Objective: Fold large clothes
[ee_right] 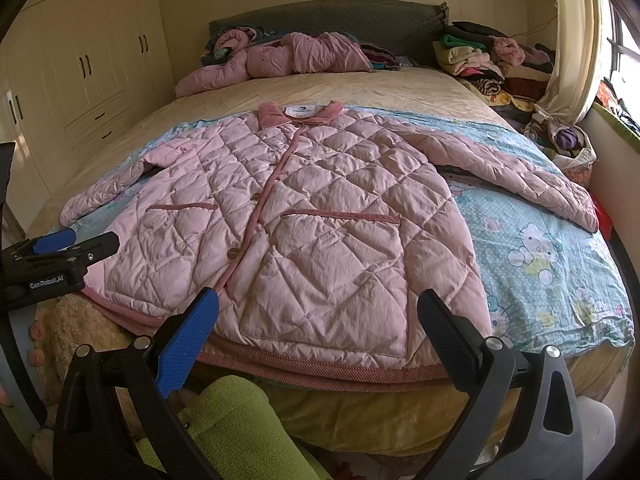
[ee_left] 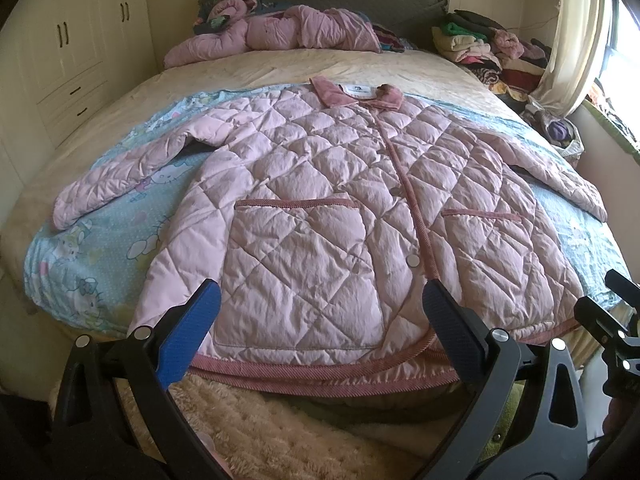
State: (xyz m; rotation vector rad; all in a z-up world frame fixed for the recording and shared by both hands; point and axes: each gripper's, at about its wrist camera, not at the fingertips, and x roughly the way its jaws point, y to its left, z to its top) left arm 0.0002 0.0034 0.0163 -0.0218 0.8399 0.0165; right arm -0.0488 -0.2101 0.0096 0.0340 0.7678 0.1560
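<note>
both grippers, left gripper (ee_left: 320,296) and right gripper (ee_right: 318,306), gape wide, holding nothing, above the pink quilted jacket (ee_left: 332,208) (spread flat, sleeves out).

The jacket (ee_left: 320,208) was pale pink, diamond-quilted, with darker dusty-pink ribbed trim and collar. Beneath it lay a light blue blanket (ee_right: 560,264) printed with cartoon cats. The bedsheet (ee_left: 280,66) was cream, the headboard (ee_right: 340,16) grey.
</note>
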